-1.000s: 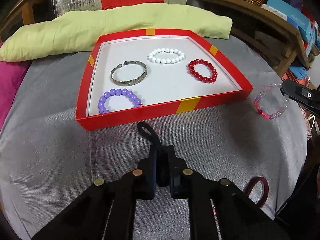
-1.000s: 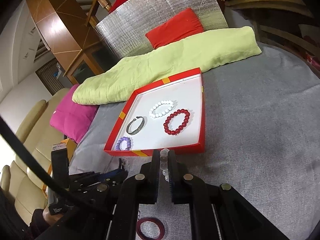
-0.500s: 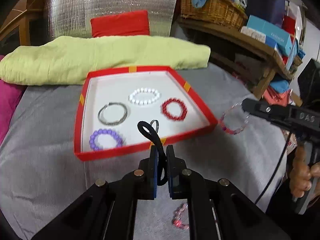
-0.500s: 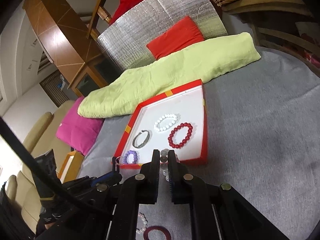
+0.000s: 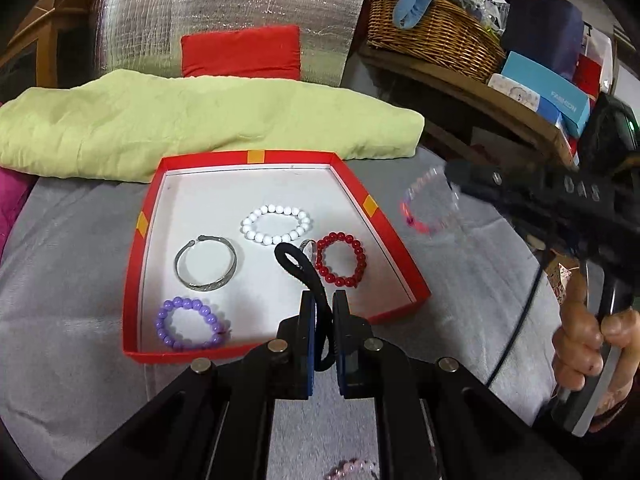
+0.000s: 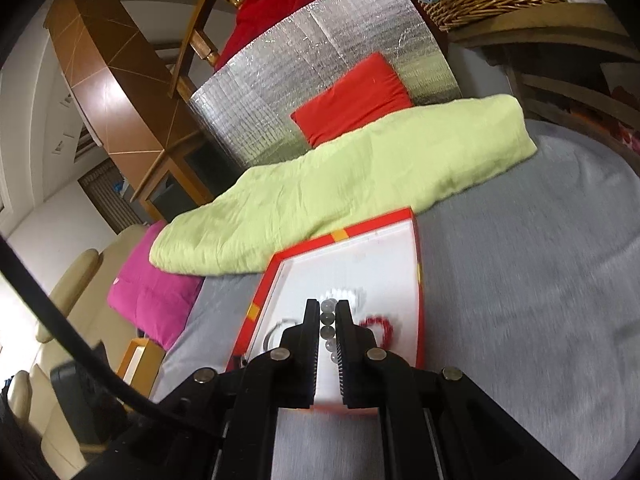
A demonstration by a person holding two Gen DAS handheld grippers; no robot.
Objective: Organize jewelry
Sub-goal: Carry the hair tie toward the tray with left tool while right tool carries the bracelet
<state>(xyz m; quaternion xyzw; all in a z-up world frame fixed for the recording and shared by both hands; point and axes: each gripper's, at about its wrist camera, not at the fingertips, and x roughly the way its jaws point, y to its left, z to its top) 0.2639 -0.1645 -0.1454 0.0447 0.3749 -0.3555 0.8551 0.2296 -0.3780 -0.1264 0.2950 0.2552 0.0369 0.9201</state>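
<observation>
A red tray [image 5: 136, 280] with a white floor holds a white bead bracelet [image 5: 276, 225], a red bead bracelet [image 5: 340, 259], a silver bangle [image 5: 206, 263] and a purple bead bracelet [image 5: 188, 323]. My left gripper [image 5: 324, 300] is shut on a black cord [image 5: 298, 266], whose loop hangs over the tray's near part; a small silvery ring [image 5: 307, 246] shows at its far end. My right gripper [image 6: 328, 308] is shut on a clear and pink bead bracelet [image 6: 327, 320] above the tray [image 6: 419, 280]. In the left wrist view that bracelet [image 5: 428, 208] dangles, blurred, just right of the tray.
The tray sits on a grey cloth [image 5: 460, 280]. Behind it lie a light green cushion [image 5: 200, 120], a red cushion [image 5: 240, 52] and a foil panel. A wicker basket [image 5: 432, 36] and boxes stand on a wooden shelf at right. Another pink bead bracelet [image 5: 352, 470] lies near me.
Both grippers have risen from the cloth. The left one brought the black cord over the tray's near edge. The right one carried its bracelet left toward the tray.
</observation>
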